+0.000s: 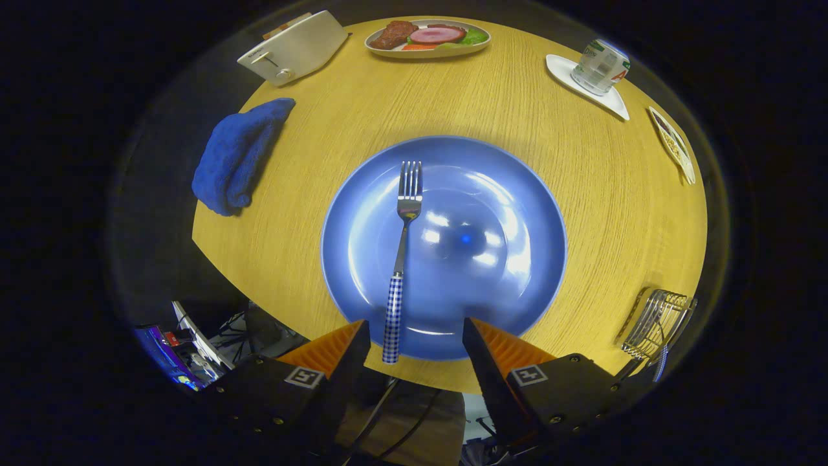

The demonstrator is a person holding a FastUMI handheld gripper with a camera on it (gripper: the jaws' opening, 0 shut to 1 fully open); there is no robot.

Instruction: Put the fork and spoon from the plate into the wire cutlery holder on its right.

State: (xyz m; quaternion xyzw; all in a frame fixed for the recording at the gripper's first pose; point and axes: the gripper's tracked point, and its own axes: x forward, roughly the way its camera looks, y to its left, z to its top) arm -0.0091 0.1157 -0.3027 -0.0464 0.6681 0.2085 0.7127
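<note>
The gripper is hovering low in the frame with its fingers spread apart, holding nothing. The fork is lying on the blue plate at centre, its checked handle reaching out between the fingers. The wire holder is standing at lower right, a handle sticking out of it. A blue cloth is lying at upper left
</note>
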